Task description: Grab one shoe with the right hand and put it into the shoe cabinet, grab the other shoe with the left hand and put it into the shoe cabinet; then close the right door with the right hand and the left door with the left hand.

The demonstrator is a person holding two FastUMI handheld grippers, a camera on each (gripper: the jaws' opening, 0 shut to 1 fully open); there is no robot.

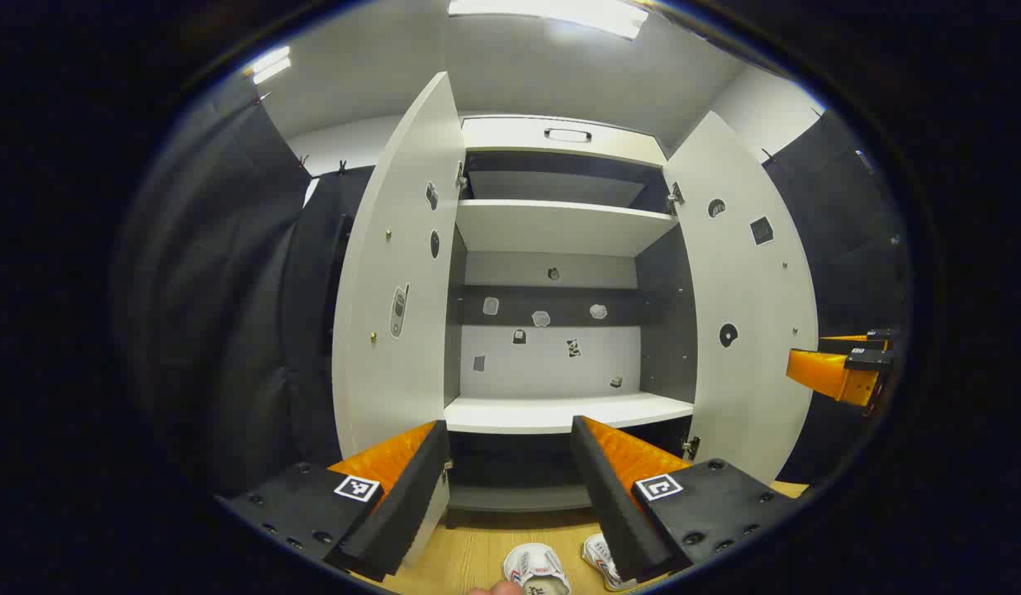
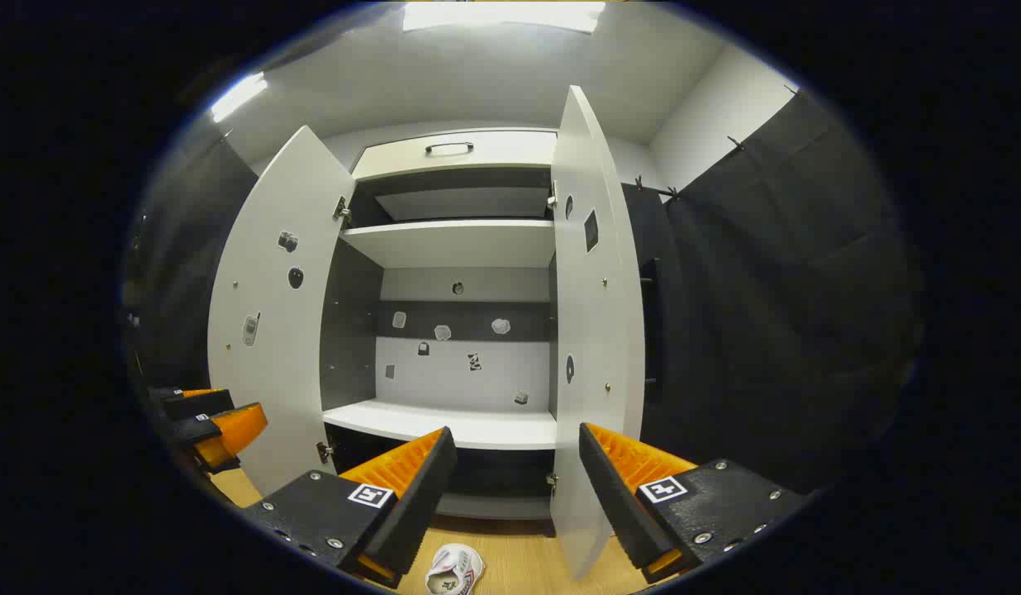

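Wooden floor (image 1: 469, 562) down low, dark cloth walls on both sides, bright lamps up on the ceiling. Straight ahead, a tall white shoe cabinet (image 1: 560, 227) with both doors swung wide: left door (image 1: 399, 273), right door (image 1: 746, 306). Inside, white shelves, bare, and little stickers on the back wall. Two white shoes on the floor in front of the cabinet, side by side: one shoe (image 1: 537, 568) at the bottom of the left gripper view, the other shoe (image 1: 600, 555) just beside it, partly hidden by a finger. Left gripper (image 1: 510, 471) spread wide, holding nothing, up above the shoes. Right gripper (image 2: 515, 479) spread wide too, holding nothing, above a shoe (image 2: 454, 570) on the floor.
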